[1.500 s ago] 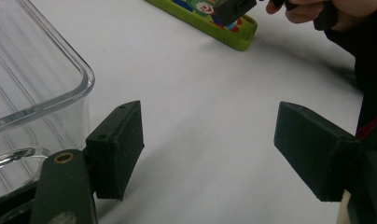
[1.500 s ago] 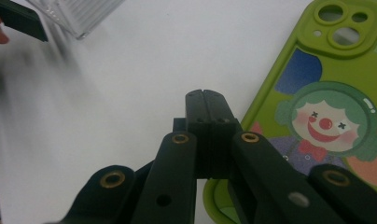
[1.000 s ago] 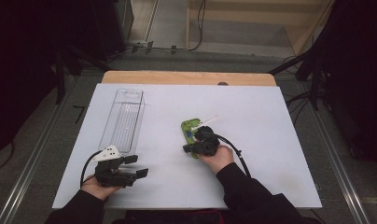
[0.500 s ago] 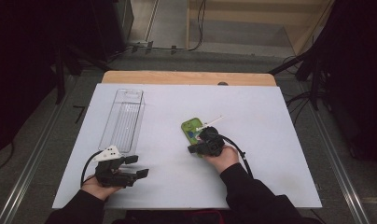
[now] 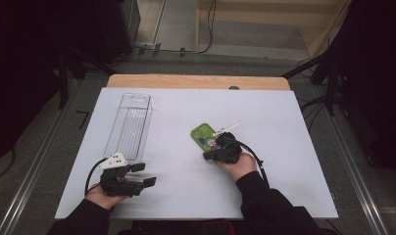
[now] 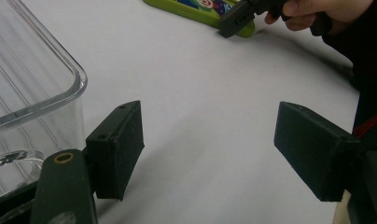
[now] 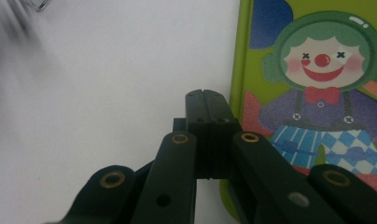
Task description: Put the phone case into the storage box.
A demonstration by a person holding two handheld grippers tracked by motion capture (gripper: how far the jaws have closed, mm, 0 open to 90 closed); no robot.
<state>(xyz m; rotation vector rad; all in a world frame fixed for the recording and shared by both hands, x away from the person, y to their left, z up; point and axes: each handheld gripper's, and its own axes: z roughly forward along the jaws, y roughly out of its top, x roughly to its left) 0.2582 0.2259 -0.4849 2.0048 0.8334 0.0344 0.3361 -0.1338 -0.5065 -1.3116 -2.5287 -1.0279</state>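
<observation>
The right gripper (image 5: pixel 211 155) was fully clenched, its two jaws pressed pad to pad with nothing between them, as the right gripper view showed (image 7: pixel 208 100). The closed tips lay at the near long edge of the green case (image 5: pixel 204 136), a flat lidded box printed with a clown figure (image 7: pixel 317 84), which lay flat on the white table (image 5: pixel 284 171). From the right gripper view the case sat just beside and beyond the fingertips, on their right-hand side, its rim touching or nearly touching them; actual contact could not be confirmed. A clenched jaw set presents one narrow blunt tip, so this posture suited nudging or sliding the case by its edge rather than grasping it. A thin white stick (image 5: pixel 227 128) projected from the far side of the right gripper; its purpose could not be determined. The left gripper (image 5: pixel 137 182) was released, jaws standing well apart with only bare table between the pads (image 6: pixel 116 149), holding nothing. It rested low at the near end of the clear plastic bin (image 5: pixel 130 125), whose rounded corner (image 6: pixel 46 84) stood just outside the left pad. This placement probably kept the left gripper ready to steady the bin, the likely receptacle for the case, which lay well ahead of the left fingers
</observation>
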